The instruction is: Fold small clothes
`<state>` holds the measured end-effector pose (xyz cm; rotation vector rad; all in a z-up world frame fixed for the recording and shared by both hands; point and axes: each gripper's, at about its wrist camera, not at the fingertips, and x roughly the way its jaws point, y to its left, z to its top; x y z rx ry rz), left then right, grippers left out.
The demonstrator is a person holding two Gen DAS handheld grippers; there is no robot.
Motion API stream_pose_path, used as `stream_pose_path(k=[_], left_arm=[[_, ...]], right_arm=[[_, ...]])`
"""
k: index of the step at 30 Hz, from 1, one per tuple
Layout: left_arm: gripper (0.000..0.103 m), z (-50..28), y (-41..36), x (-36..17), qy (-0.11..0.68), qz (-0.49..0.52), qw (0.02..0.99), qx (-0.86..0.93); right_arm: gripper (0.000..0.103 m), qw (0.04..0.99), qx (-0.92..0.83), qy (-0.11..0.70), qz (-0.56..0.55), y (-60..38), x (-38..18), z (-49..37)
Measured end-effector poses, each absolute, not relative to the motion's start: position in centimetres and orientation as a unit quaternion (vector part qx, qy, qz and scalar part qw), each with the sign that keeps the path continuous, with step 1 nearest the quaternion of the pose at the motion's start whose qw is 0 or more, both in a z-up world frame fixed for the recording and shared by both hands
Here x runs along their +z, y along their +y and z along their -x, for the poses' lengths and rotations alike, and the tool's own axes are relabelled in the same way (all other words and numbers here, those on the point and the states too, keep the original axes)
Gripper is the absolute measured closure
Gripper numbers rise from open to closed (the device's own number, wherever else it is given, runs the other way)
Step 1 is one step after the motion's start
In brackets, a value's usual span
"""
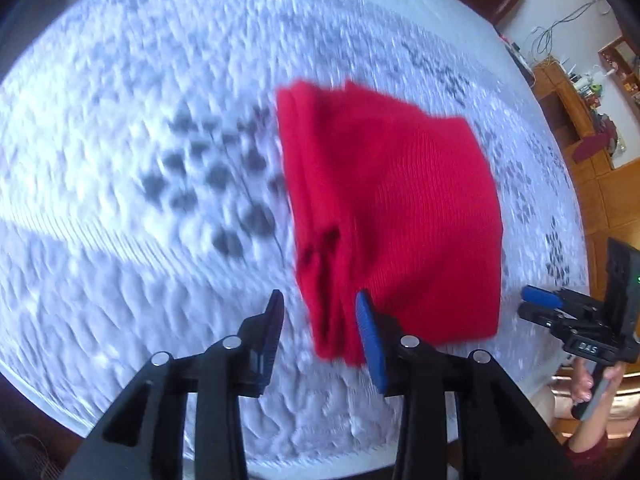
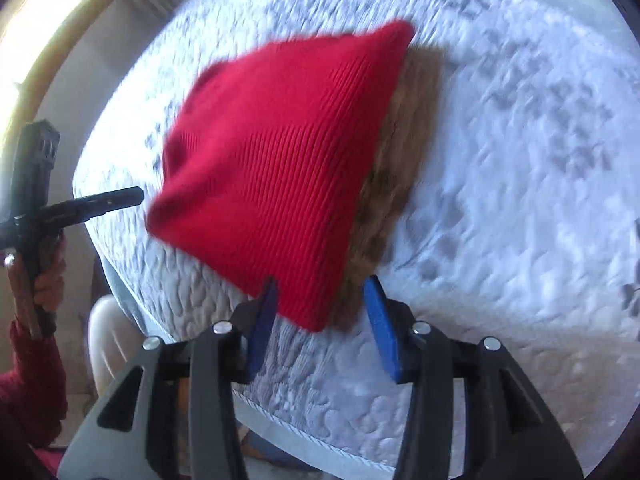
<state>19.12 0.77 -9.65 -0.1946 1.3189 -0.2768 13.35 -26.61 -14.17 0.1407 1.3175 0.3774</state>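
Note:
A folded red knit garment (image 1: 392,208) lies on a white quilted mattress (image 1: 120,160). My left gripper (image 1: 320,300) is open and empty at its near left corner, its right finger against the stacked fold edges. In the right wrist view the red garment (image 2: 280,160) lies on top of a brown garment (image 2: 396,160) whose edge shows along its right side. My right gripper (image 2: 320,284) is open and empty, its jaws either side of the near corner of both garments. Each gripper also shows in the other's view: the right gripper (image 1: 544,300) and the left gripper (image 2: 132,196).
The mattress edge (image 2: 280,420) runs just below my right gripper. Wooden furniture (image 1: 568,120) with clutter stands to the right of the bed. A bright window frame (image 2: 48,40) is at the left. The person's red-sleeved hand (image 2: 44,280) holds the left gripper.

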Motion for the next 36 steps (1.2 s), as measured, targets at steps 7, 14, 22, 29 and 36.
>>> stream_pose_path(k=[7, 14, 22, 29, 36], left_arm=[[0.066, -29.5, 0.6, -11.0, 0.602, 0.080, 0.790, -0.086], [0.077, -33.5, -0.4, -13.6, 0.619, 0.092, 0.774, -0.100], [0.096, -33.2, 0.3, -13.2, 0.603, 0.134, 0.780, -0.098], [0.097, -32.8, 4.4, -12.6, 0.571, 0.168, 0.801, -0.056], [0.094, -32.6, 3.0, -14.7, 0.590, 0.144, 0.791, -0.070]], right_arm=[[0.057, 0.785, 0.165, 0.594, -0.059, -26.0, -13.5, -18.4], [0.057, 0.778, 0.160, 0.603, -0.069, -26.2, -15.6, -21.6], [0.057, 0.775, 0.166, 0.604, -0.080, -26.1, -16.2, -22.8], [0.056, 0.773, 0.176, 0.603, -0.088, -25.5, -16.8, -23.5], [0.050, 0.765, 0.160, 0.617, -0.094, -25.8, -17.8, -23.8]])
